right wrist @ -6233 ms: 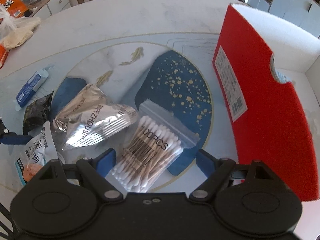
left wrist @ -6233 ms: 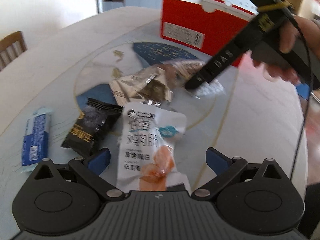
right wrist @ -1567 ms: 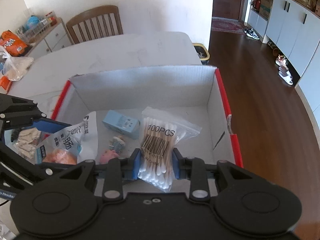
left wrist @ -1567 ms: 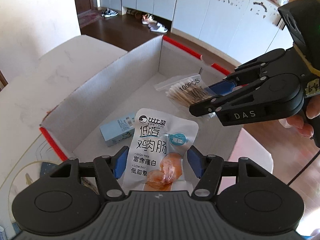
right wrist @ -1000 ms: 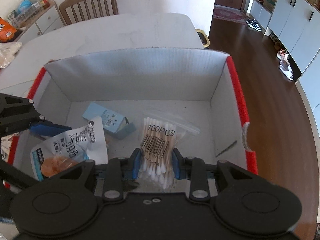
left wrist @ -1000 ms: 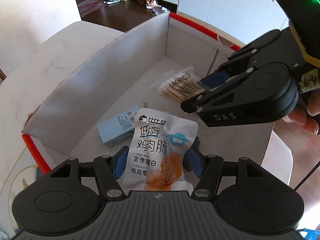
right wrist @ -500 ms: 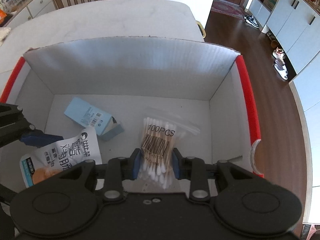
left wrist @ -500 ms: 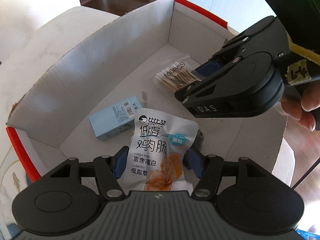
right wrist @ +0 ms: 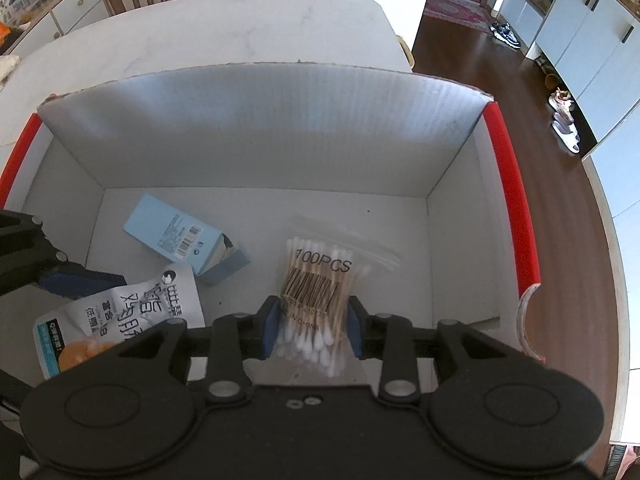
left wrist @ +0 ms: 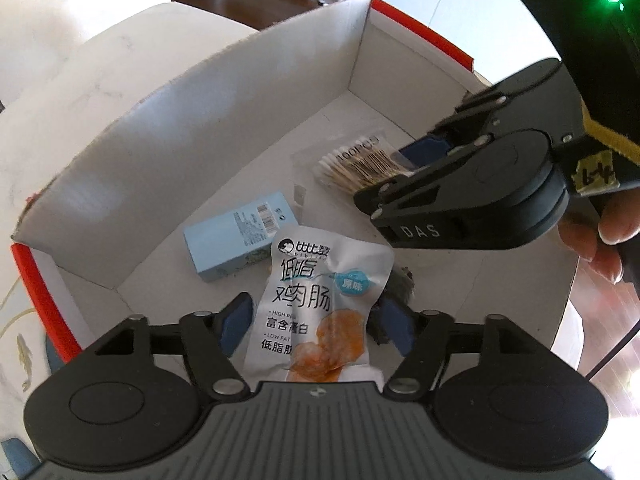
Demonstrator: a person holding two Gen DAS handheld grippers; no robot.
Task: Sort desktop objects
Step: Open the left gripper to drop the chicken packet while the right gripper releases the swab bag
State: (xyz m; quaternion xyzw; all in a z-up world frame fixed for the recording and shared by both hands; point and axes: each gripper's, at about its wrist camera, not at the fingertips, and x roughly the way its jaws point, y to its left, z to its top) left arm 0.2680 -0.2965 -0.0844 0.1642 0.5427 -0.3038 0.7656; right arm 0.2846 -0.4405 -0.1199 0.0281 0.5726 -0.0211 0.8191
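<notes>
Jaws on the left gripper (left wrist: 316, 322) are spreading clear of the sausage pouch (left wrist: 318, 304), which a second ago was clamped; it is now sagging loose between the pads over the box (left wrist: 168, 152) floor, at 5 o'clock from the blue carton (left wrist: 240, 236). Right gripper (right wrist: 311, 326) is easing open too, pads still touching the swab bag (right wrist: 316, 280) low at the box's 3 o'clock end. Both items are being dropped in, with table items still to be sorted.

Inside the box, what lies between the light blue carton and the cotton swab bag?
Bare box floor separates the light blue carton from the cotton swab bag, seen in the right wrist view.
</notes>
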